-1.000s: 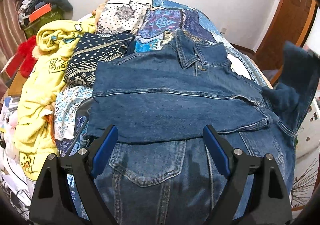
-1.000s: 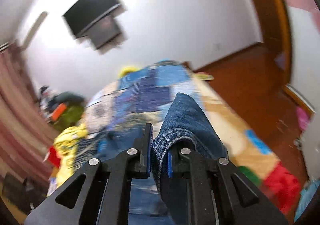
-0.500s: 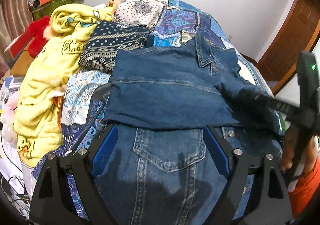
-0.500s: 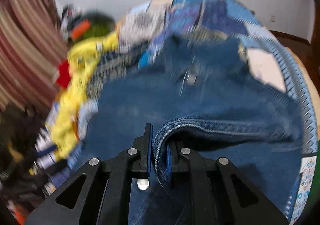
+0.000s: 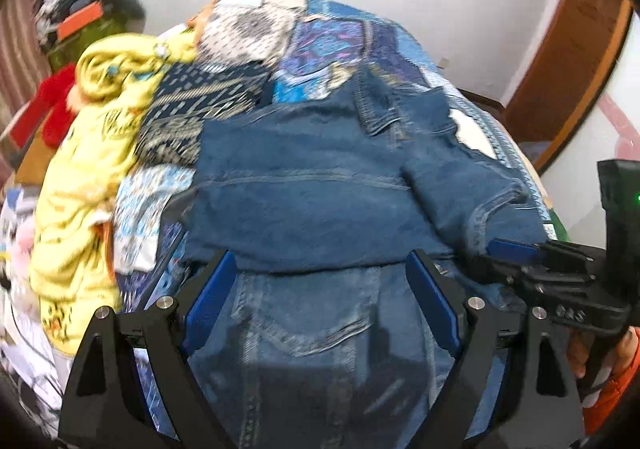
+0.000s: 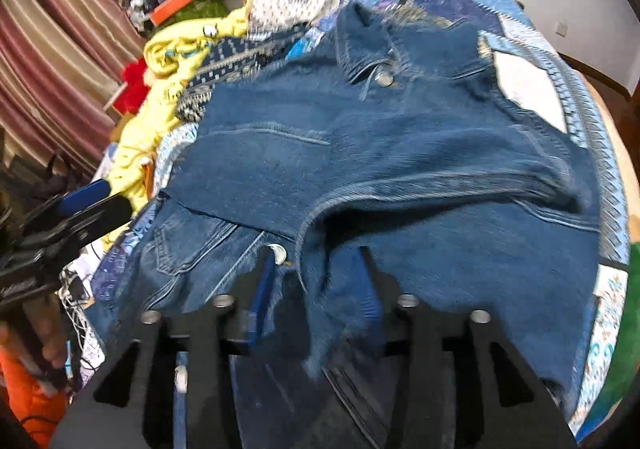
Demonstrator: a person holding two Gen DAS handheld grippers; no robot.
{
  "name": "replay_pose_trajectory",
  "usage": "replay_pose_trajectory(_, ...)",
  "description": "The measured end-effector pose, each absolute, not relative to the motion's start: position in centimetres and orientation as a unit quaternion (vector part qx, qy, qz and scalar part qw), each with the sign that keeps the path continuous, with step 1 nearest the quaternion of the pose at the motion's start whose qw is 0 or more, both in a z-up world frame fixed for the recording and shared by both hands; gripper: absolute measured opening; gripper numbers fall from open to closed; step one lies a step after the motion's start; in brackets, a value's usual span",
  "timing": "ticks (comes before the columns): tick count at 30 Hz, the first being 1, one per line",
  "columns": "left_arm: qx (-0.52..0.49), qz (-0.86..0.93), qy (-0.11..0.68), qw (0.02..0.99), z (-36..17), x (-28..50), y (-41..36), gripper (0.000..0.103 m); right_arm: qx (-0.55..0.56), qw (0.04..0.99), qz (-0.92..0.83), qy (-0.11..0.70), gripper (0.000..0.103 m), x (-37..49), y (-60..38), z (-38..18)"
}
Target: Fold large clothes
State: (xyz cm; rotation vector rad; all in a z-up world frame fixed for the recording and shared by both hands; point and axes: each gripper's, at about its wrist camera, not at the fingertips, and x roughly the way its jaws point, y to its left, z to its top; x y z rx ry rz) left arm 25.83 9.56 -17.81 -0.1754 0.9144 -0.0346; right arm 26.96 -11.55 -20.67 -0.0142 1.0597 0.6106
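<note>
A blue denim jacket [image 5: 304, 185] lies spread on the bed, collar at the far end. Its right sleeve [image 6: 440, 185] is folded across the body. My right gripper [image 6: 316, 261] is low over the jacket's near part, and its jaws are opening. The sleeve cuff [image 6: 320, 313] hangs loose between them, and the pads stand off the cloth. It also shows in the left wrist view as the right gripper [image 5: 520, 261] beside the cuff. My left gripper [image 5: 320, 265] hovers open over the jacket's lower front with nothing between its fingers.
A patchwork quilt [image 5: 332, 37] covers the bed. A yellow blanket [image 5: 80, 177] and a dark patterned cloth [image 5: 192, 105] lie left of the jacket. A striped curtain [image 6: 52, 49] and clutter stand at the left, a wooden door [image 5: 568, 61] at the right.
My right gripper swung the sleeve down from the air and across the jacket, then its jaws parted off the cuff. My left gripper stayed open over the lower front.
</note>
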Motion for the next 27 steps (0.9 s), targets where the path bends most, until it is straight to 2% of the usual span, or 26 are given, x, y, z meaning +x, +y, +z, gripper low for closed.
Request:
replay_pose_trajectory(8,-0.017,-0.082,0.416,0.905,-15.3,29.6,2.4,0.087,0.045,0.866,0.219,0.447,0.043,26.6,-19.1,-18.2)
replay_pose_trajectory(10,0.000,-0.107,0.419,0.902,-15.4,30.7,0.3,0.087,0.054,0.876,0.193,0.438,0.046,26.8,-21.0,-18.0)
replay_pose_trajectory(16,0.063,-0.154,0.451,0.877,-18.0,34.8,-5.7,0.086,0.080,0.882,0.142,0.441,0.048,27.6,-25.3,-18.9)
replay_pose_trajectory(18,0.070,-0.172,0.469,0.863,-19.2,36.0,-7.1,0.082,0.086,0.879,0.131,0.450,0.048,27.9,-26.1,-19.8)
replay_pose_trajectory(20,0.080,-0.194,0.494,0.844,-20.6,37.2,-8.7,0.072,0.094,0.875,0.126,0.459,0.048,28.3,-26.8,-20.6)
replay_pose_trajectory(24,0.110,-0.202,0.522,0.821,-23.6,39.3,-11.0,0.072,0.109,0.865,0.125,0.473,0.048,28.5,-27.5,-21.9)
replay_pose_trajectory(27,0.097,-0.202,0.532,0.816,-24.6,40.9,-11.1,0.072,0.110,0.860,0.127,0.482,0.048,28.4,-27.7,-22.6)
